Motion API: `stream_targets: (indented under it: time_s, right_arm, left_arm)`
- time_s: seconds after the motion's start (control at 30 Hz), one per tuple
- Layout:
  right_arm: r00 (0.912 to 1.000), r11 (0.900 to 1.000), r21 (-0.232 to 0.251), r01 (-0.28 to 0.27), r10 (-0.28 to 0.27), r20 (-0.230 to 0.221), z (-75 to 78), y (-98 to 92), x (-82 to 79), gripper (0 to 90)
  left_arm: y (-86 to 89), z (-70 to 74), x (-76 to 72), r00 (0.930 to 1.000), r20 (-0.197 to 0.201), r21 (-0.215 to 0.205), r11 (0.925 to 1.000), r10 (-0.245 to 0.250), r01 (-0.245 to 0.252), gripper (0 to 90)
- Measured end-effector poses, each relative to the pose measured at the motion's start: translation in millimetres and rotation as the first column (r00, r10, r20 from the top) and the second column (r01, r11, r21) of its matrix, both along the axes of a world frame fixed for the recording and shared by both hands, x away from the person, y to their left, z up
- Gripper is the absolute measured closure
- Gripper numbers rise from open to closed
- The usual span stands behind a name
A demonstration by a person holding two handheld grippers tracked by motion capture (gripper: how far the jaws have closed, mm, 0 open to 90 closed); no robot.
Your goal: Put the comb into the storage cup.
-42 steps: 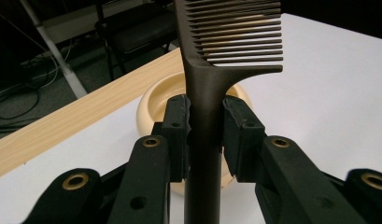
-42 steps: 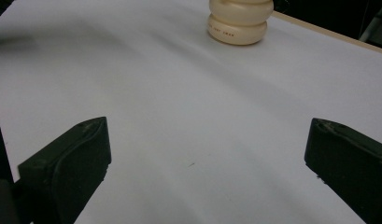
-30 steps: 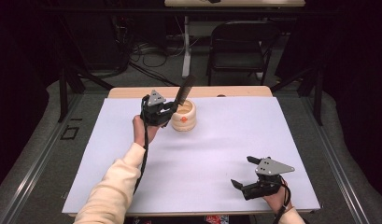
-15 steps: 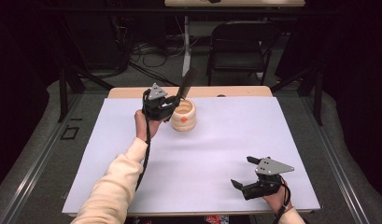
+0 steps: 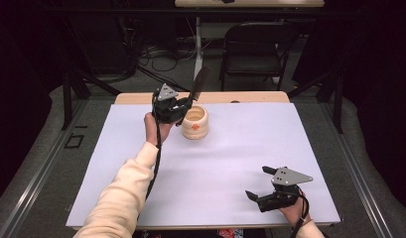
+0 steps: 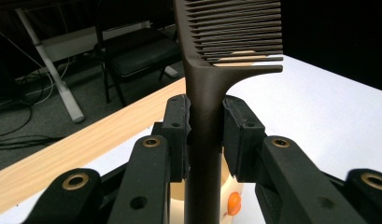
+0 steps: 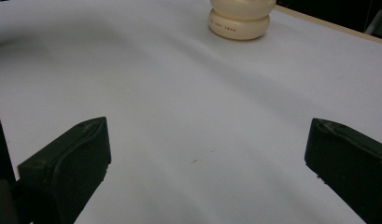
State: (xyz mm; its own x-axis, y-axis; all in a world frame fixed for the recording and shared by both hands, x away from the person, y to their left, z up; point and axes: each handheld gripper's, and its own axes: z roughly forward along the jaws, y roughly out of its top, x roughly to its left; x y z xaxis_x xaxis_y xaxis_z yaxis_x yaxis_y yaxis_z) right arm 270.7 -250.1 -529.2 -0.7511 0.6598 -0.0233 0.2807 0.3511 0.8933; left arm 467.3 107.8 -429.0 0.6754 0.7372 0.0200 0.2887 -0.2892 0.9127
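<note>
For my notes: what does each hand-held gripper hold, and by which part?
Left hand-held gripper holds the dark comb by its handle, below the teeth. Right hand-held gripper: nothing.

The comb [image 6: 212, 70] is looking like dark matt plastic, smooth along its handle, with fine moulded teeth. The cup [image 5: 195, 122] is showing a cream, softly glossy surface, like glazed ceramic or plastic; which one is hard to tell. The sheet [image 5: 215, 163] covering the table is appearing as smooth, matt white paper. The table edge [image 5: 250, 97] is showing pale wood grain. The left gripper [image 6: 205, 135] is presenting matt black plastic pads with metal rivets. The sleeve [image 5: 121, 198] is looking like soft cream cloth.
</note>
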Motion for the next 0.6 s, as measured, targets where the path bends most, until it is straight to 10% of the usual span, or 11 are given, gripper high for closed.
stream_targets:
  time_s: [0.6]
  right_arm:
    - [1.0, 1.0, -0.007, 0.006, -0.006, -0.002, 0.5, -0.6, 0.0, 0.0]
  left_arm:
    - [-0.3, 6.9, 8.4, 0.9997, 0.008, -0.016, 0.9996, 0.022, -0.022, 72.5]
